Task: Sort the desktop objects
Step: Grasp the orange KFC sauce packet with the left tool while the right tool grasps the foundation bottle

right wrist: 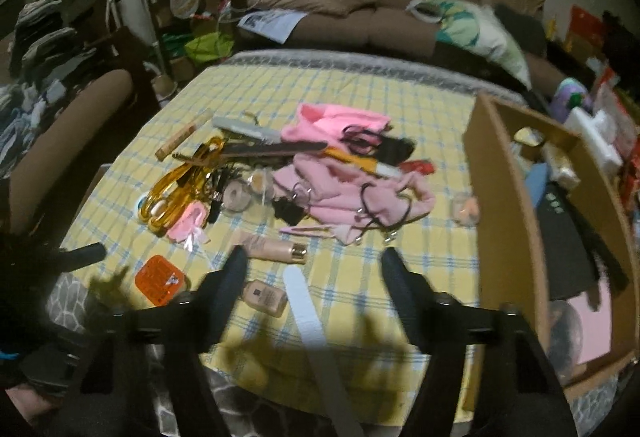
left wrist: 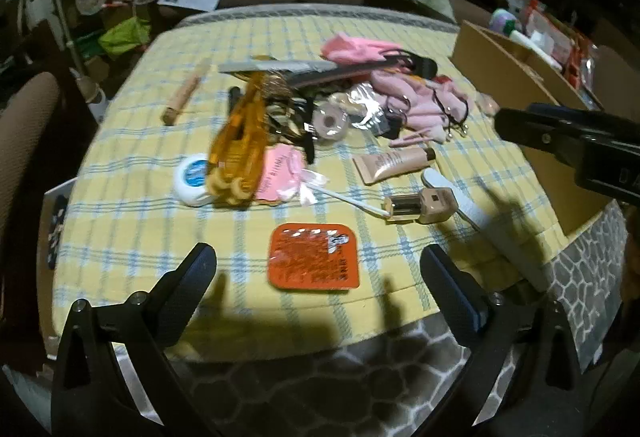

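The left tool [left wrist: 318, 261] hangs wide open and empty above the near edge of the bench [left wrist: 132, 221], which is covered by a yellow checked cloth. Its fingers frame the orange packet [left wrist: 313, 257] lying flat at lower centre of the left view. The right tool [right wrist: 314, 269] is about half open and also holds nothing. In its own view a white nail file [right wrist: 308, 321] runs down the lower centre between its fingers, with a beige makeup bottle [right wrist: 266, 297] just to the left of the file.

The rest of the clutter sits mid-frame: amber hair clips [left wrist: 240, 141], a pink cloth [right wrist: 340, 185] tangled with black hair ties, and a beige tube [left wrist: 394, 162]. The cardboard box [right wrist: 504, 205] at right already holds several things.

Risks, as I judge them: the packet and file are thin and flat, so closing fingers may slide over them or pinch the cloth and drag neighbours. The file overhangs the near edge and could be knocked off. The two tools work close together and might collide.
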Demonstrator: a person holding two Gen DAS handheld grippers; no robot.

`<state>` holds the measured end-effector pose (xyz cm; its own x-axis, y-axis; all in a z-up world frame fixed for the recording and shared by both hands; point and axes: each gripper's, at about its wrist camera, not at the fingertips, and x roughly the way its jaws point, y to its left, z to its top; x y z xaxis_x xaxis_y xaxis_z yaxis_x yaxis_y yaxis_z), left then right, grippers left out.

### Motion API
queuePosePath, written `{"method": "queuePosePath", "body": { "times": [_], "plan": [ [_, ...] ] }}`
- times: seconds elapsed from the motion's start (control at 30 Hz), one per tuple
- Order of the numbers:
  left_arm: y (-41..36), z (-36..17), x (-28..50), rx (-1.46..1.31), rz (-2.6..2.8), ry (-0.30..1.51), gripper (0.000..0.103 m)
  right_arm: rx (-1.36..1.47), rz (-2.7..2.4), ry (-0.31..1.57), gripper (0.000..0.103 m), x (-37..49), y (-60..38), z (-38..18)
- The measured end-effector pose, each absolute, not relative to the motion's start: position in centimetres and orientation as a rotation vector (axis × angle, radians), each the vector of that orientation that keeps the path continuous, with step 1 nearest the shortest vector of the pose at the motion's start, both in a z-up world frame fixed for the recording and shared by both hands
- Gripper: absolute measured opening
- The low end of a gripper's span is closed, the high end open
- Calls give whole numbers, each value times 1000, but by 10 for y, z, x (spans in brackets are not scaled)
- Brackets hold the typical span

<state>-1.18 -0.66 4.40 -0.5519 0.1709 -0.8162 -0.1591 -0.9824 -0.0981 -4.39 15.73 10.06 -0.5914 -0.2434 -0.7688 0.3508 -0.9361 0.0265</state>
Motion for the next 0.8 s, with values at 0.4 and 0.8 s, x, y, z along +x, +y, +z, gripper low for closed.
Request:
{"method": "queuePosePath", "body": {
  "times": [0.4, 0.8],
  "plan": [
    [-2, 15, -28, -1452, 2578, -19, 65, 1234, -2284, 299, 60, -59, 138, 59],
    [-16, 15, -30, -1430, 2550, -142, 50, 1212, -2148, 602, 56, -54, 110, 16]
  ]
}}
